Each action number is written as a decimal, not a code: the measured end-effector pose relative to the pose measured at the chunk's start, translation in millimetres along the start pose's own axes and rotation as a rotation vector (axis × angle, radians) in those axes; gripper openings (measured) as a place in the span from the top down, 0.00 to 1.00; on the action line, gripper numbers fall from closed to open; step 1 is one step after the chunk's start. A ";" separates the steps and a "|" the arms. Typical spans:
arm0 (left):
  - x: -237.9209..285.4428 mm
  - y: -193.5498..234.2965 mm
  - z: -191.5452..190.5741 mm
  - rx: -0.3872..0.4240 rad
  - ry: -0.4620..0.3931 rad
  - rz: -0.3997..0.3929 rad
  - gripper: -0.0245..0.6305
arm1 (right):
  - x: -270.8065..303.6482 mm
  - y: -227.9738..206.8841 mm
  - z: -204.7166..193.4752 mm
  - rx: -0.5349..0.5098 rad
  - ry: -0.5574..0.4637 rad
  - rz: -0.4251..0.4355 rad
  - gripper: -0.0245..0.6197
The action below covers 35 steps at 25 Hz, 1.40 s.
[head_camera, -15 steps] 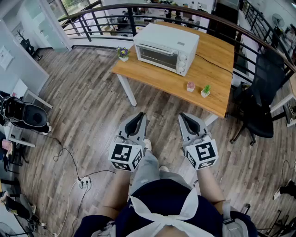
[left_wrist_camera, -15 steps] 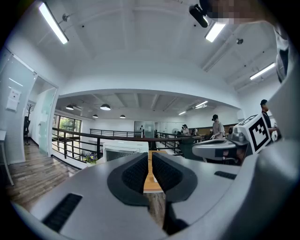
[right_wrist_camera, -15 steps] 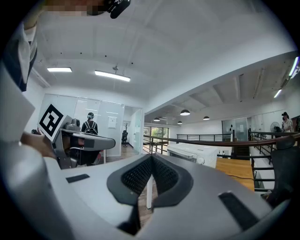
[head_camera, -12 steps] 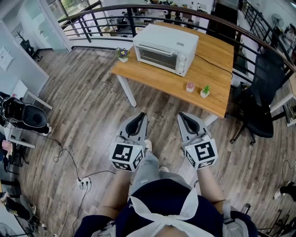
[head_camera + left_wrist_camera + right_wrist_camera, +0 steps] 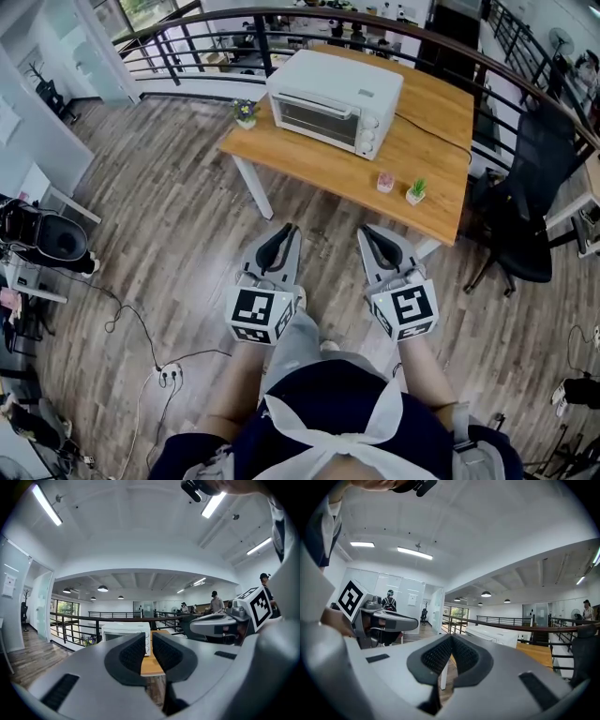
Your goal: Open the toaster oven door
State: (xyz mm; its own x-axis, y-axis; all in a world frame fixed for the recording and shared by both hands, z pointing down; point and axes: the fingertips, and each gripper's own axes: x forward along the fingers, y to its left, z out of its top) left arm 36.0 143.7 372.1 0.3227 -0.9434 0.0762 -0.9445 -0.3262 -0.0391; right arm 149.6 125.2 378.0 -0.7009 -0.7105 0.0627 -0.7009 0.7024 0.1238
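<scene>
Standing well back from the table (image 5: 427,150), I hold both grippers level, pointing toward the toaster oven (image 5: 334,86). It sits at the table's far left end, door (image 5: 317,118) shut and facing me.

Left gripper (image 5: 284,234): jaws nearly together, thin slit, nothing between. Right gripper (image 5: 372,239): jaws closed, empty. I judge this a carrying posture for the approach; the jaws must part before taking the door.

Bare floor lies between me and the table's near edge. Two small pots (image 5: 401,184) stand right of the oven, the chair (image 5: 521,220) beyond the table's right end; both look clear of the door's swing.
</scene>
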 end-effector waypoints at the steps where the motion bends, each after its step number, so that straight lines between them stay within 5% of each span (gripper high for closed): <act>1: 4.2 3.9 0.4 0.001 -0.002 0.006 0.90 | 4.2 -2.4 0.2 -0.002 0.001 -0.004 0.95; 14: 83.6 72.8 7.7 0.038 0.017 -0.044 0.72 | 94.3 -36.8 6.7 -0.003 0.017 -0.018 0.80; 35: 187.1 183.5 -14.8 0.049 0.136 -0.122 0.71 | 221.0 -87.9 -9.9 -0.001 0.134 -0.105 0.74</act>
State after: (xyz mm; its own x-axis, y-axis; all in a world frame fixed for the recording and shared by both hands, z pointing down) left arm -77.8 -91.8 394.0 0.4204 -0.8810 0.2169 -0.8935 -0.4435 -0.0698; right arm 57.6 -94.0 390.8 -0.6001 -0.7791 0.1813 -0.7689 0.6244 0.1377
